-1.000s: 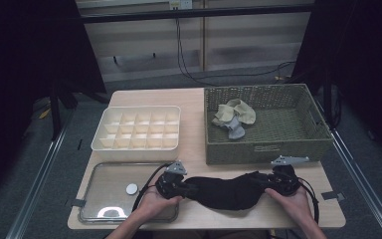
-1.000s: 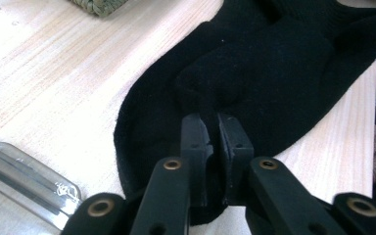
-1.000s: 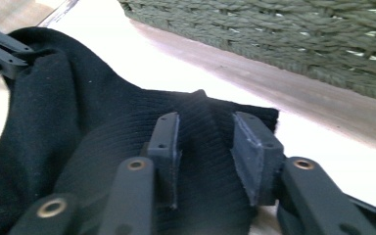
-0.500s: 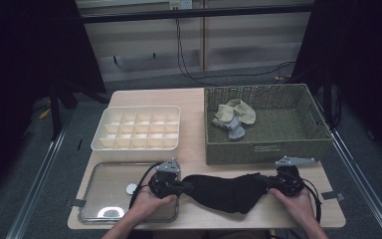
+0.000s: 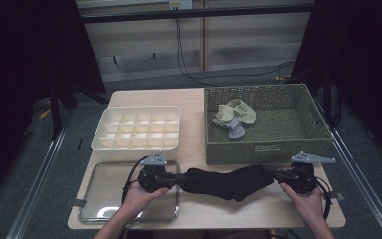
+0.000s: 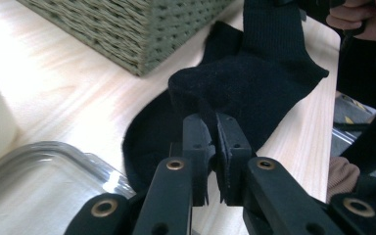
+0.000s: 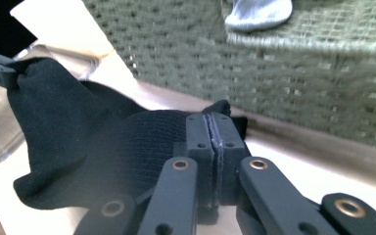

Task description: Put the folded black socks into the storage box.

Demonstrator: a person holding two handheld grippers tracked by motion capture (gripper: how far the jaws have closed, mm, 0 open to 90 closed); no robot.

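The black sock (image 5: 226, 181) is held stretched between the two grippers, just above the surface (image 5: 194, 99) and in front of the wicker basket (image 5: 266, 149), so the pick-up can be judged done. What appears to be left is the folding or rolling of the sock and its placing, perhaps in the divided organiser tray (image 5: 138, 130) beyond the left gripper (image 5: 171, 180); that is a judgement only. More socks (image 5: 234, 117), pale ones, are seen lying in the basket beyond the right gripper (image 5: 277, 175), so further pieces may remain.

In the left gripper view, the left gripper's jaws are nearly pressed together, with a bunched fold of the sock pinched at their tips. In the right gripper view, the right gripper's jaws are closed tight on the sock's other end, no gap being visible between them. A glass tray (image 5: 104, 199) lies under and beside the left gripper.
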